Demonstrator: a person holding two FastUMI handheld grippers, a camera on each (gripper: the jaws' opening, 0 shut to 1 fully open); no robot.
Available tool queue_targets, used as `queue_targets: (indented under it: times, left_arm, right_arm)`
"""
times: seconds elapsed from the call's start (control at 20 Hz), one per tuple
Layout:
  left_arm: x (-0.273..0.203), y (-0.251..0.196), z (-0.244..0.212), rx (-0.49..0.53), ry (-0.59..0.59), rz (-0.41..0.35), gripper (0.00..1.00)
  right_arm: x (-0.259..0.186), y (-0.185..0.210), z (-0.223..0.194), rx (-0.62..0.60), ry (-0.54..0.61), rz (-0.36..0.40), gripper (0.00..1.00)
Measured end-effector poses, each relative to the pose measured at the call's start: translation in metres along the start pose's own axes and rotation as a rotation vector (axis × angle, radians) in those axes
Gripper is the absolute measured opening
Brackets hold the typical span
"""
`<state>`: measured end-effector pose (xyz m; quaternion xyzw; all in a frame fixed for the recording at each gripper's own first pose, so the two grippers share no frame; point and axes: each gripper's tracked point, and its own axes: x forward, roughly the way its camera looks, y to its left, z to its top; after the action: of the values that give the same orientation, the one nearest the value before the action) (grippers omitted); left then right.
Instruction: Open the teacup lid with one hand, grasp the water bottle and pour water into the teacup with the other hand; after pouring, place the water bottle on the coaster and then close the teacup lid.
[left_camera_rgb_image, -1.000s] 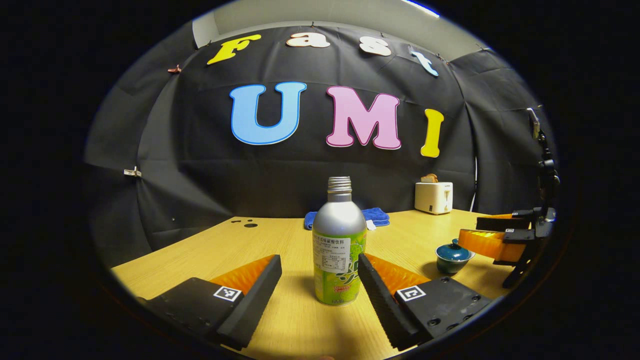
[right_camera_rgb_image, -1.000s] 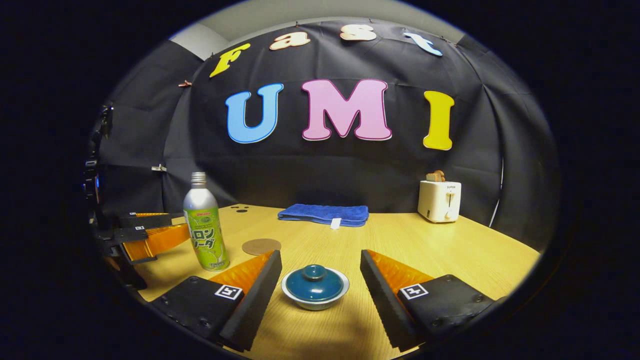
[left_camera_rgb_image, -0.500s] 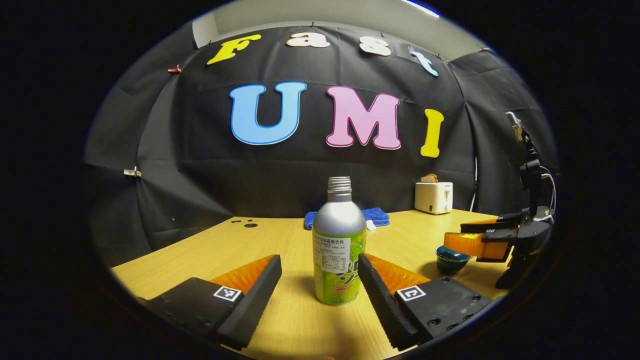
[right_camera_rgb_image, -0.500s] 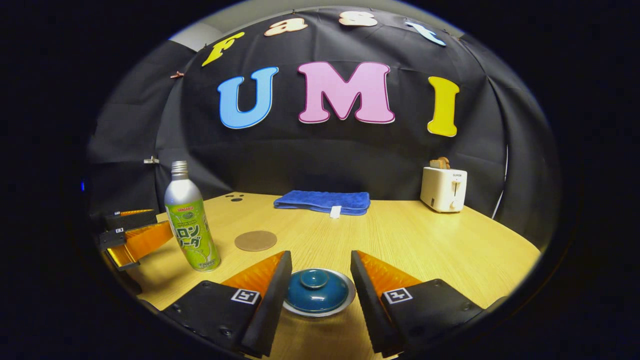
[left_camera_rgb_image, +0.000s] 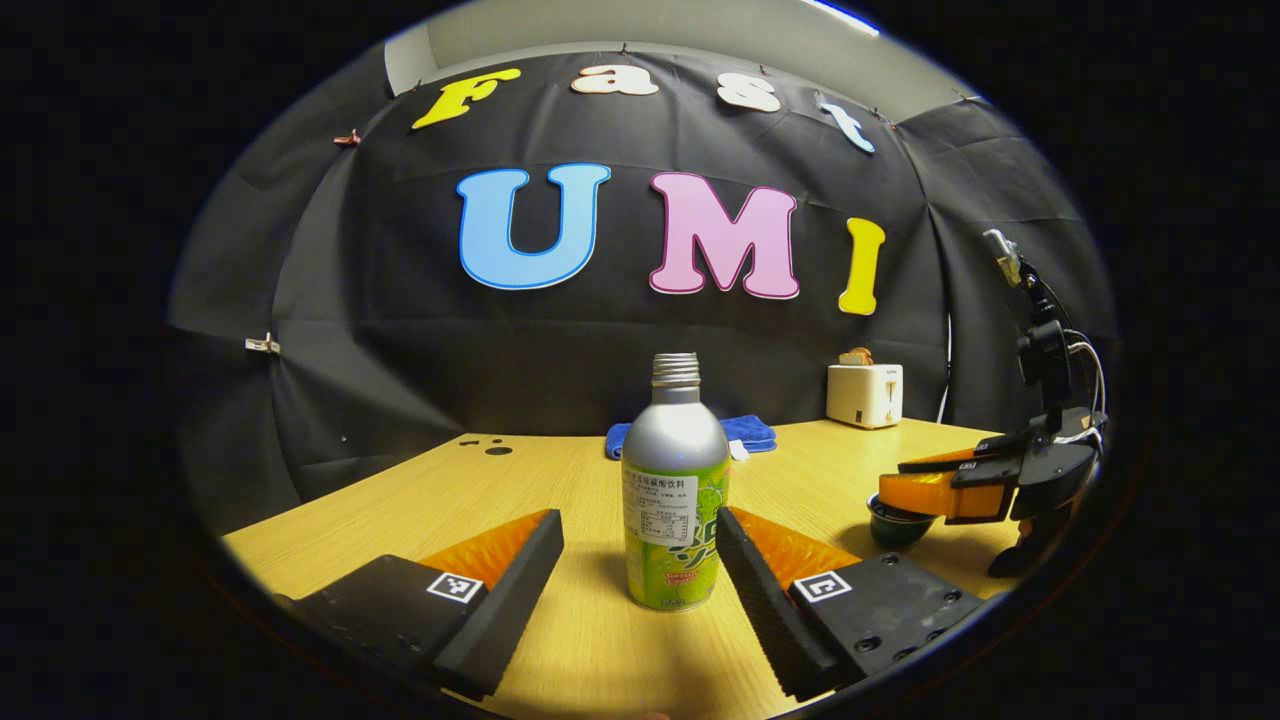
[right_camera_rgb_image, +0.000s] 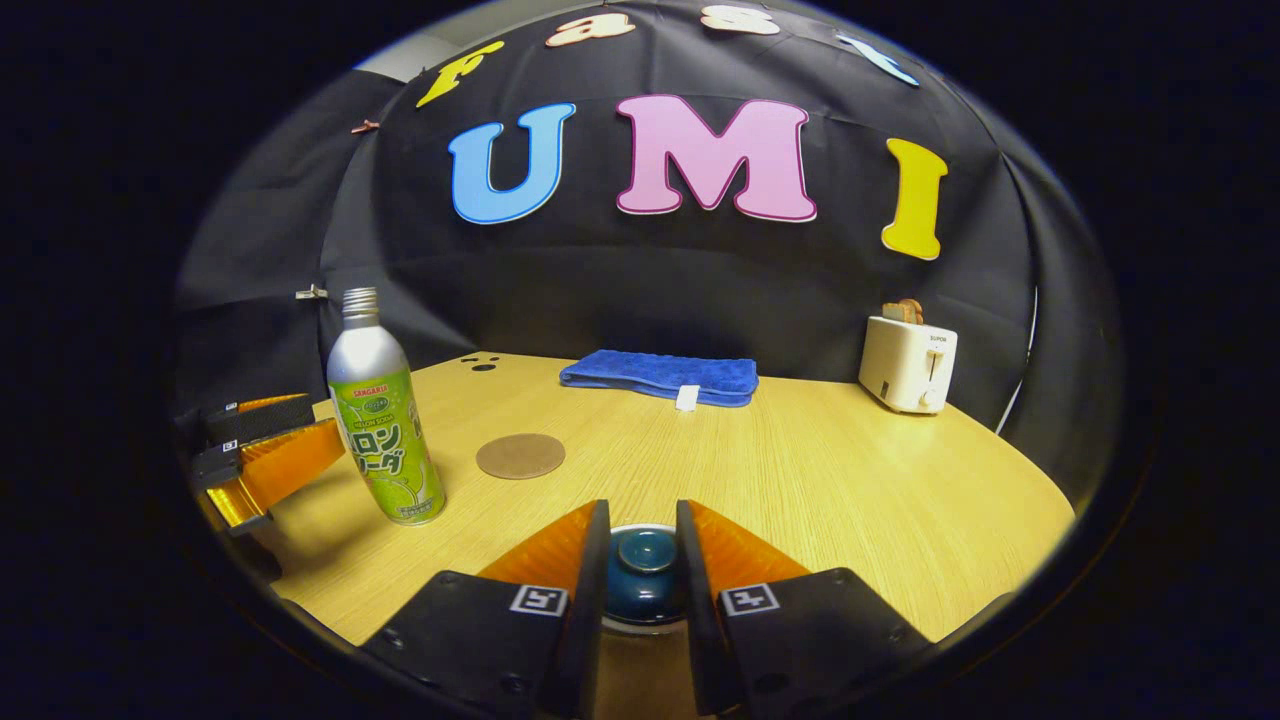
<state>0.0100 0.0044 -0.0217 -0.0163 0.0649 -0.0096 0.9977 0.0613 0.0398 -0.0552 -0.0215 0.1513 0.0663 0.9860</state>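
Teacup lid (right_camera_rgb_image: 645, 551) pinched (right gripper (right_camera_rgb_image: 642, 560)).

The water bottle (left_camera_rgb_image: 675, 480) looks like matt brushed metal wrapped in a glossy printed label. The teacup lid (right_camera_rgb_image: 644, 570) has a glossy glazed ceramic sheen. The desk (right_camera_rgb_image: 800, 480) shows smooth pale wood grain; the towel (right_camera_rgb_image: 660, 376) is soft cloth.

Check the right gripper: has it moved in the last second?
Yes. In the left gripper view, the right gripper has dropped from above the teacup onto it, and its fingers have narrowed around the lid.
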Motion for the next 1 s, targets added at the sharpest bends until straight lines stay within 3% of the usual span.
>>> queue_targets:
  times: [0.05,0.3,0.4,0.45,0.75,0.9,0.95,1.0]
  left_arm:
    - [0.0,0.0,0.001,0.0,0.0,0.0,0.97]
    - [0.003,0.002,-0.002,-0.002,0.002,0.026,0.97]
    - [0.006,0.002,-0.001,-0.002,0.002,0.028,0.97]
    - [0.008,0.002,0.0,-0.003,0.002,0.024,0.97]
    - [0.026,-0.017,0.002,-0.002,-0.005,-0.053,0.97]
    - [0.041,-0.021,0.001,-0.002,-0.003,-0.06,0.97]
    - [0.048,-0.022,0.002,-0.002,-0.003,-0.057,0.97]
    - [0.055,-0.023,0.0,-0.002,-0.003,-0.057,0.97]
  right_arm:
    - [0.004,0.001,-0.001,0.001,-0.001,0.01,0.32]
    - [0.002,0.002,0.007,0.008,-0.045,0.017,0.26]
    - [0.001,0.002,0.007,0.019,-0.056,0.022,0.3]
    - [-0.001,0.003,0.008,0.022,-0.06,0.026,0.26]
    - [-0.019,-0.003,0.044,0.04,-0.163,0.038,0.26]
    - [-0.033,-0.025,0.051,0.068,-0.194,0.01,0.25]
    - [-0.035,-0.034,0.049,0.076,-0.196,-0.007,0.21]
    - [-0.038,-0.045,0.046,0.079,-0.198,-0.024,0.25]
